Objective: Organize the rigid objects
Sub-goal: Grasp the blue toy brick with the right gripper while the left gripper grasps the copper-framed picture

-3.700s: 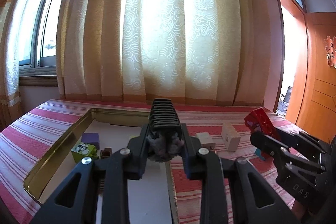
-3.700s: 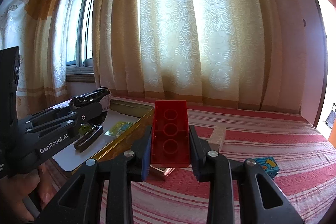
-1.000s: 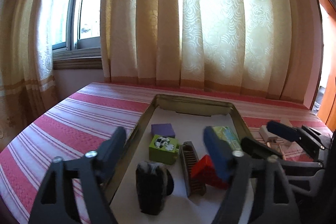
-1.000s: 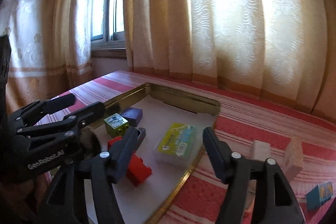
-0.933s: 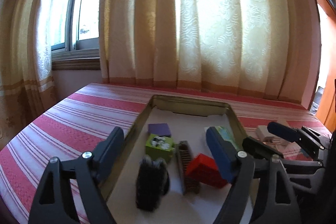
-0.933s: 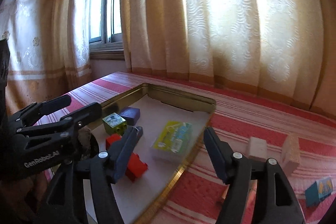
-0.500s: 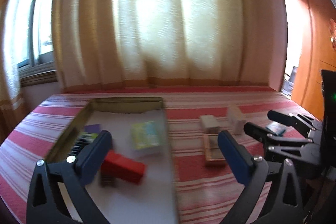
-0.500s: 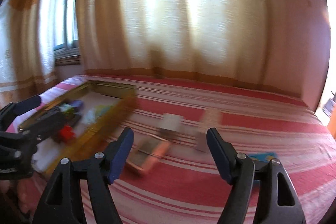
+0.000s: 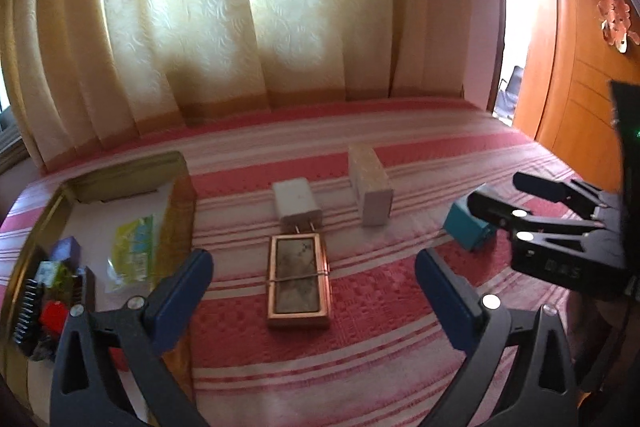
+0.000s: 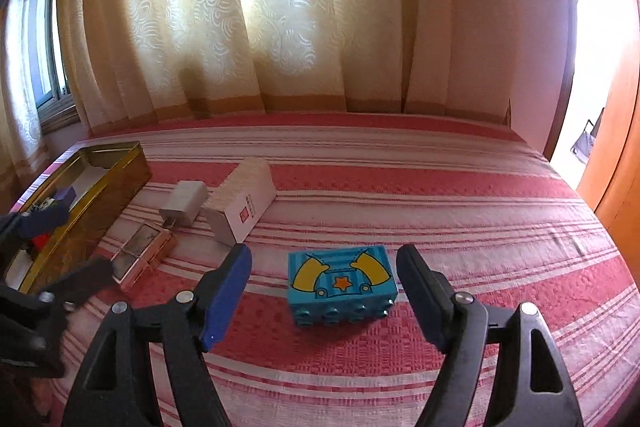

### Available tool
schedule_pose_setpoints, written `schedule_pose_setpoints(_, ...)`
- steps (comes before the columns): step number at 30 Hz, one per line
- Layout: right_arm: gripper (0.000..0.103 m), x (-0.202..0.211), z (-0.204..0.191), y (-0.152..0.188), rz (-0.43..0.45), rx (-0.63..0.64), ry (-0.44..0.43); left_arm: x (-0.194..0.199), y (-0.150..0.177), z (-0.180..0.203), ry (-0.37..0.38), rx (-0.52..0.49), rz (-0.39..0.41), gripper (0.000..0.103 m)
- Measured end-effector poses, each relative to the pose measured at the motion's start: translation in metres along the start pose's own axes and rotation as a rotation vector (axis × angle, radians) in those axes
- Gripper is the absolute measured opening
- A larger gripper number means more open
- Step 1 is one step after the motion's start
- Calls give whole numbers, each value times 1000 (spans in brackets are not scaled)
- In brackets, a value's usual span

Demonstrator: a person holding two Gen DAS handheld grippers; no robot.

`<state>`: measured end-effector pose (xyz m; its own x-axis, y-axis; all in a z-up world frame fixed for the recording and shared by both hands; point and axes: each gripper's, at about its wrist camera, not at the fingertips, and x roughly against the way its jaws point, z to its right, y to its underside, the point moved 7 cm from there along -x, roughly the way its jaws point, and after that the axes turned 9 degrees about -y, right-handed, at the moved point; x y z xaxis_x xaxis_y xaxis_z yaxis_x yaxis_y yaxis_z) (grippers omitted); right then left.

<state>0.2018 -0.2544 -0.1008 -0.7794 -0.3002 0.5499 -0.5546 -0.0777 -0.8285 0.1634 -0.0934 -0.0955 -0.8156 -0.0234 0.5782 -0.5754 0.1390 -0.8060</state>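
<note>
Grippers (image 9: pixel 314 289) (image 10: pixel 324 291) gape over copper case (image 9: pixel 298 281) and blue brick (image 10: pixel 342 283)

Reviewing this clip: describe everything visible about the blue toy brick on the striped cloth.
The blue toy brick looks like glossy plastic, printed on its upper face with two yellow curved shapes and an orange star. A row of round studs faces the right wrist camera, so it lies tipped on its side. It rests on the red-and-white striped cloth, apart from the other items. The right hand-held gripper frames it, pads not touching.
</note>
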Motion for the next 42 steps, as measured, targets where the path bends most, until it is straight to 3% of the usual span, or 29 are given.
schedule_pose_setpoints(8,77,-16,7,6,-77,-42,-30,-30,6,6,31,1,-110,101)
schedule_pose_setpoints(17,77,-24,14,10,-105,-70,-29,-31,7,19,19,-66,-100,94)
schedule_pose_setpoints(26,77,-26,7,10,-119,-21,11,-55,15,5,118,43,-219,93)
schedule_pose_setpoints(32,77,-28,19,11,-127,-84,-9,-59,17,-12,71,67,-228,81)
schedule_pose_setpoints(35,77,-30,21,12,-135,-96,-12,-60,18,-16,78,80,-235,83)
schedule_pose_setpoints(40,77,-38,14,15,-171,-63,0,-58,18,1,24,-29,-223,86)
schedule_pose_setpoints(42,77,-39,12,15,-175,-57,0,-59,19,2,27,-36,-232,78)
